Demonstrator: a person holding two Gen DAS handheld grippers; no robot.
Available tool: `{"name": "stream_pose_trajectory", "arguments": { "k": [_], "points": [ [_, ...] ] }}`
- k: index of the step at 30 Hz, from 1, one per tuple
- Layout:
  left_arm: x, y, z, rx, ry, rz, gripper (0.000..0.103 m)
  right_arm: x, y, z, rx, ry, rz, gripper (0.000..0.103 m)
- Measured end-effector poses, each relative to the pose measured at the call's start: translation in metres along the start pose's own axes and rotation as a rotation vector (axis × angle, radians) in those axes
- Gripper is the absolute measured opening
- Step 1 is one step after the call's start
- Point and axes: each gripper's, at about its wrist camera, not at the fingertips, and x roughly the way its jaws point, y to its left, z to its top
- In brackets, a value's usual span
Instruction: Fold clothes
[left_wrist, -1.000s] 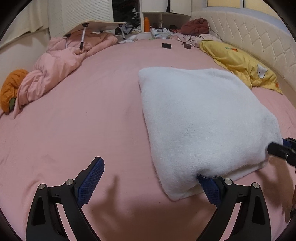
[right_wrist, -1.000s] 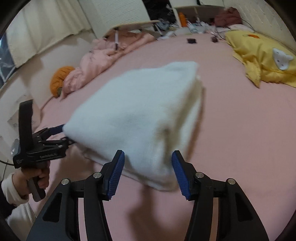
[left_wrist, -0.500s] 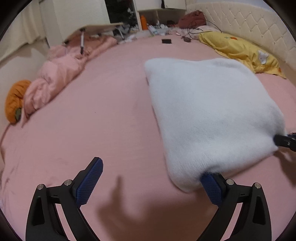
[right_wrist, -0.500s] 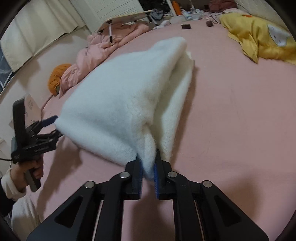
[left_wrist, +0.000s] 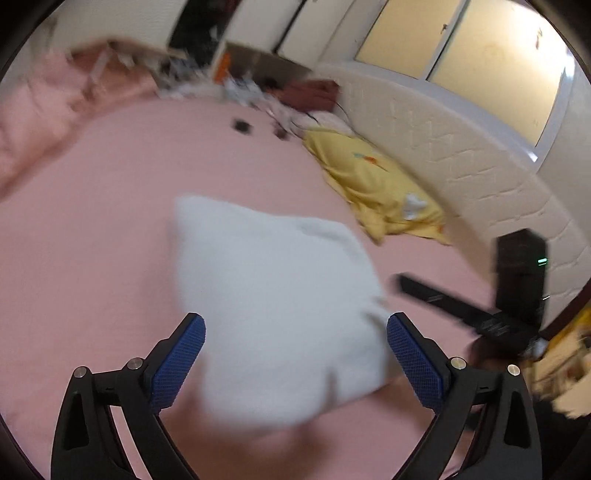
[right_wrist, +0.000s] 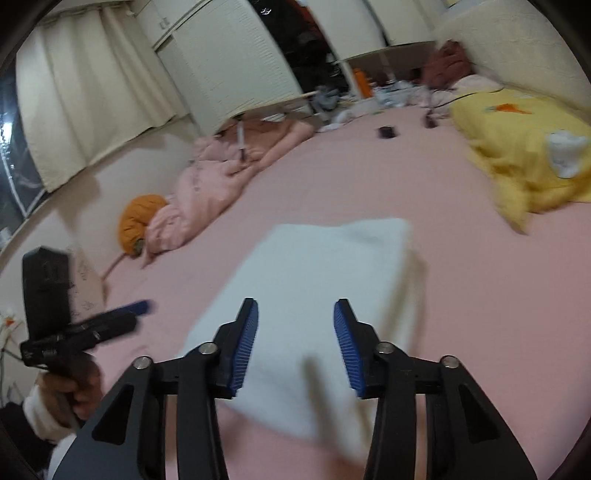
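Garment (left_wrist: 273, 306) white, fluffy, folded flat on pink bed (left_wrist: 110, 206) — left tongs (left_wrist: 295, 354), right tongs (right_wrist: 295, 349) wide apart, empty.

pink bed sheet (right_wrist: 480, 295) | yellow blanket (right_wrist: 524, 158) | pink quilt (right_wrist: 207, 184) | orange cushion (right_wrist: 138, 221)

Wide pink bed (right_wrist: 461, 295) fills the room, and a folded white fleece garment (right_wrist: 314, 295) lies flat on its middle. A crumpled yellow blanket (right_wrist: 524, 158) sits along the headboard side. A bunched pink duvet (right_wrist: 221, 173) lies at the opposite edge beside an orange cushion (right_wrist: 138, 218). A small dark object (right_wrist: 386, 132) rests far back.
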Motion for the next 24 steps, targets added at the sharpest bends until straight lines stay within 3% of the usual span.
{"name": "stream_pose_trajectory", "arguments": {
  "k": [1,2,4,6,9,11,12,13,15,18,20,22,24],
  "points": [
    [0.014,0.005,-0.003,-0.045,0.033,-0.042,0.086,0.011,-0.007,-0.002,0.025,0.029,-0.019,0.028],
    [0.022,0.009,-0.008,-0.078,0.050,-0.067,0.085,0.021,-0.014,-0.005,0.039,0.055,-0.059,0.027],
    [0.023,0.007,-0.020,-0.059,-0.009,-0.093,0.085,0.035,-0.030,-0.018,0.022,0.079,-0.165,0.005],
    [0.032,0.005,-0.029,-0.038,0.013,-0.080,0.081,0.033,-0.040,-0.027,0.000,0.016,-0.193,0.005],
    [0.051,-0.011,-0.043,0.113,0.066,0.058,0.079,0.035,-0.040,-0.026,-0.017,0.025,-0.217,0.005],
    [0.046,-0.027,-0.036,0.169,0.082,0.106,0.079,0.028,-0.041,-0.023,-0.046,0.030,-0.333,0.006],
    [0.037,-0.030,-0.031,0.151,0.056,0.093,0.079,0.017,-0.042,-0.015,-0.023,-0.009,-0.394,0.013],
    [0.026,-0.030,-0.025,0.128,0.020,0.072,0.079,0.009,-0.044,-0.007,-0.012,-0.049,-0.406,0.013],
    [0.014,-0.030,-0.020,0.100,-0.020,0.038,0.079,0.005,-0.044,0.014,-0.017,-0.095,-0.315,0.013],
    [0.029,-0.025,-0.027,0.099,0.025,0.063,0.079,0.043,-0.035,0.043,-0.122,-0.010,-0.237,0.013],
    [0.042,-0.015,-0.037,0.069,0.033,0.096,0.078,0.076,-0.041,0.049,-0.146,0.041,-0.246,0.013],
    [0.043,-0.012,-0.047,0.060,-0.008,0.110,0.078,0.109,-0.059,0.048,-0.113,0.115,-0.262,0.013],
    [0.047,-0.022,-0.053,0.136,0.005,0.154,0.078,0.132,-0.080,0.039,-0.130,0.148,-0.316,0.007]
  ]
}}
